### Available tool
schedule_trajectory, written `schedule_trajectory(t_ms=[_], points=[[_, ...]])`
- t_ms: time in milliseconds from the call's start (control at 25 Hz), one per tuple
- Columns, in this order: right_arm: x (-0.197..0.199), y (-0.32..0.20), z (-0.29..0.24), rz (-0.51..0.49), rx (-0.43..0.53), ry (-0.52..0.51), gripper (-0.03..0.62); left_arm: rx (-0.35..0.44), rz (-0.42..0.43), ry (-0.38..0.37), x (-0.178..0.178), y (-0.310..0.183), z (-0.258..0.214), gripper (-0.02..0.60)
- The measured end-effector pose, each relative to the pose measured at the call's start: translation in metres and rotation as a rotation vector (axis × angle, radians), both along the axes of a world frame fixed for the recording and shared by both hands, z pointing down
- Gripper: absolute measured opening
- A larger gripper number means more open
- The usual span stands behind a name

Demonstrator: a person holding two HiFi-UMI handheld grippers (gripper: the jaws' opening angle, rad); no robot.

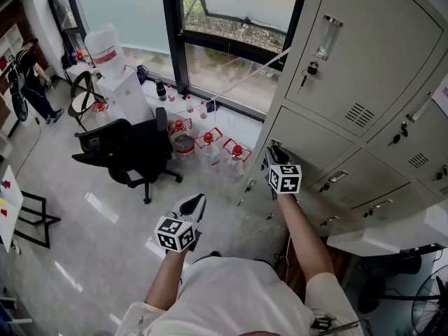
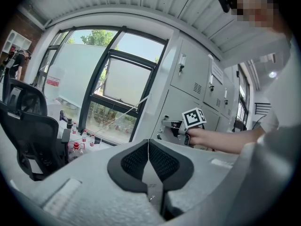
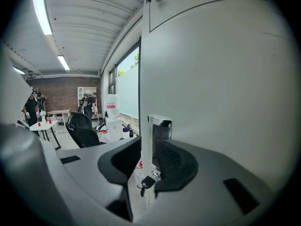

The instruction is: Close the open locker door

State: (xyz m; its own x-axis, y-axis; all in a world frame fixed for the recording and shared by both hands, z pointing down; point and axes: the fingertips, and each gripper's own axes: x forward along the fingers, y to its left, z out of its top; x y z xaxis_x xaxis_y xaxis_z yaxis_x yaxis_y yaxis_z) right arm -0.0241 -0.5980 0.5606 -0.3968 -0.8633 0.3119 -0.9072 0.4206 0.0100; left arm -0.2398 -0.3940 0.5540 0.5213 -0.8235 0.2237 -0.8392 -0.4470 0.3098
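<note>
The white locker door (image 3: 216,79) fills the right of the right gripper view. Its free edge carries a chrome handle (image 3: 159,123), and a key (image 3: 145,183) hangs below. My right gripper (image 3: 148,149) straddles that edge, with one jaw on each face and no gap showing. In the head view this gripper (image 1: 275,158) sits at the left edge of a lower locker door (image 1: 308,140). My left gripper (image 1: 196,203) hangs in the air over the floor, away from the lockers. Its jaws (image 2: 148,142) are shut with nothing between them.
A black office chair (image 1: 133,149) stands on the floor to the left. Several red-capped water bottles (image 1: 208,140) line the window base beside the lockers. A water dispenser (image 1: 105,47) is farther back. A person (image 1: 28,75) stands at the far left.
</note>
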Motion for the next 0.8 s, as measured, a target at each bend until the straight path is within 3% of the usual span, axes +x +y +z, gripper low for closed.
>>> schedule_trajectory(t_ms=[440,800], points=[[0.013,-0.009,0.006,0.069,-0.015,0.019,0.097,-0.015,0.028,0.004,-0.020,-0.002,0.009,0.017],[0.018,0.022,-0.005,0.068,-0.016,0.002,0.097,-0.040,0.116,0.003,-0.005,-0.007,0.020,0.015]])
